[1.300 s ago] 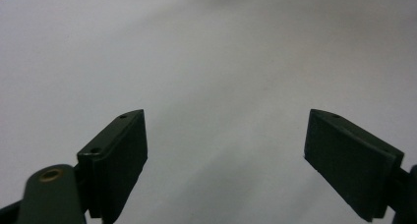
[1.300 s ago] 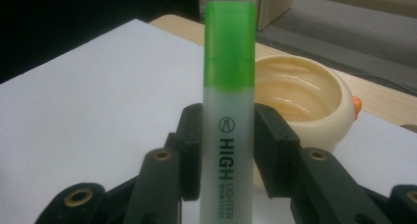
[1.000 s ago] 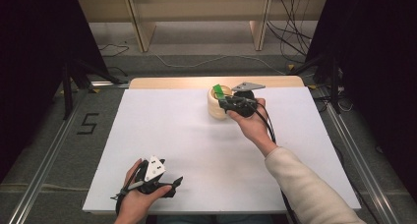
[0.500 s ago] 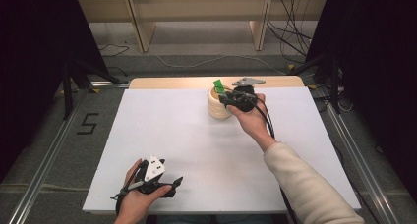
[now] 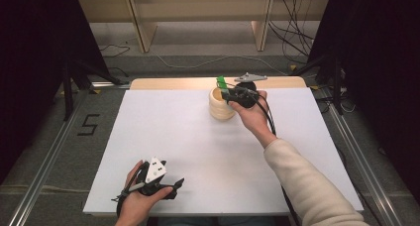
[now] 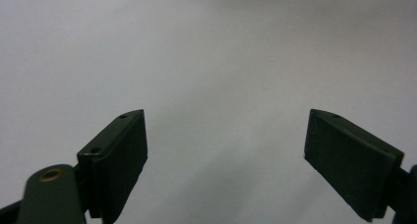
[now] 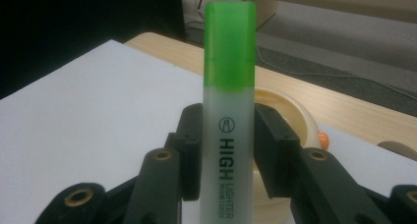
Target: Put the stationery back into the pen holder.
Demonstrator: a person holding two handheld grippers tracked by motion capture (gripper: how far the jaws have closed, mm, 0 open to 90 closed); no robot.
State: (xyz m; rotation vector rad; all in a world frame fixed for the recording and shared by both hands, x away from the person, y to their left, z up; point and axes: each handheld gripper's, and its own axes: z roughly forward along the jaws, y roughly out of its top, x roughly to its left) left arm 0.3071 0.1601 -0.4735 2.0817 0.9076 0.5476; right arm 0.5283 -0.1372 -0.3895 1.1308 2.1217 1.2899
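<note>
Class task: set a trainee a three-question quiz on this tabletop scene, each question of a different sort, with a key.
1. True or false: the right gripper is shut on the green-capped highlighter.
2. Which describes the left gripper? A) clamped on a pen, B) open above the bare white table top, C) inside the holder.
3. Fill in: the highlighter is held over the cream, ribbed ______ near the table's far edge.

Key: 1 true: both pads press its white barrel. 2 B: its jaws stand wide apart with nothing between them. 3 holder, a round pot.
</note>
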